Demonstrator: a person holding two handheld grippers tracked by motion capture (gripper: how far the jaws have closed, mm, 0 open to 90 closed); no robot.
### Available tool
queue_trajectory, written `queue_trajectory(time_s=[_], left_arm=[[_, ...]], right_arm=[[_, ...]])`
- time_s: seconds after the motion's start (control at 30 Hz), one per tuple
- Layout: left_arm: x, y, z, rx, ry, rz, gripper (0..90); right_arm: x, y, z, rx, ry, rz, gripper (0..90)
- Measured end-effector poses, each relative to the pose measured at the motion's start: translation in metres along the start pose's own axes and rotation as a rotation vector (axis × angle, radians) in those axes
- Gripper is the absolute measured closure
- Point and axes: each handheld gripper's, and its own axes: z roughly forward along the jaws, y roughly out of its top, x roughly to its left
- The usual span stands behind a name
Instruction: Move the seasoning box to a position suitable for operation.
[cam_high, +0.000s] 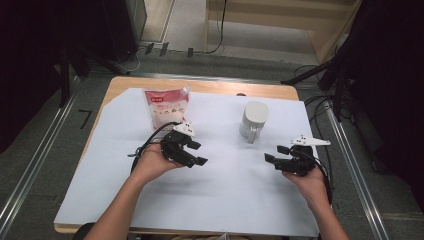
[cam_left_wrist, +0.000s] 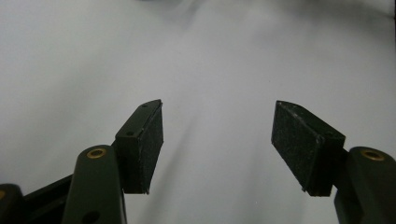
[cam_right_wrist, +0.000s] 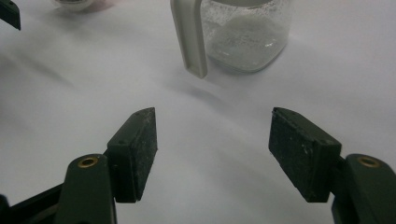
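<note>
1 jug (cam_high: 253, 121) w/ white grains sits mid-sheet, 1 red-label bag (cam_high: 167, 106) left of jug (text unreadable), left gripper (cam_high: 196, 153) & right gripper (cam_high: 276, 154) both near jug, jaws spread, empty.

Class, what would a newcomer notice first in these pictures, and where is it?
Two black grippers, the left gripper and right gripper, hover open and empty over the white sheet. Behind them stand a red-topped pouch at far left and a handled white jar, near the right gripper.
</note>
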Motion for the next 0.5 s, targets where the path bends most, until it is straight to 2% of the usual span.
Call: queue_trajectory(time_s=[0.1,0.2,0.27,0.5], left_arm=[[0.001,0.001,-0.001,-0.007,0.005,-0.001,35.2],[0.001,0.001,-0.002,-0.014,0.004,-0.007,35.2],[0.002,0.000,-0.005,0.000,0.008,0.005,35.5],[0.004,-0.002,-0.015,-0.037,0.011,-0.013,36.0]], right_arm=[[0.000,0.000,-0.001,-0.012,-0.003,-0.009,36.9],[-0.002,0.002,-0.001,0.007,0.025,0.005,37.0],[-0.002,0.002,-0.001,0.010,0.024,0.010,35.5],[0.007,0.008,0.000,-0.028,-0.028,0.003,26.9]])
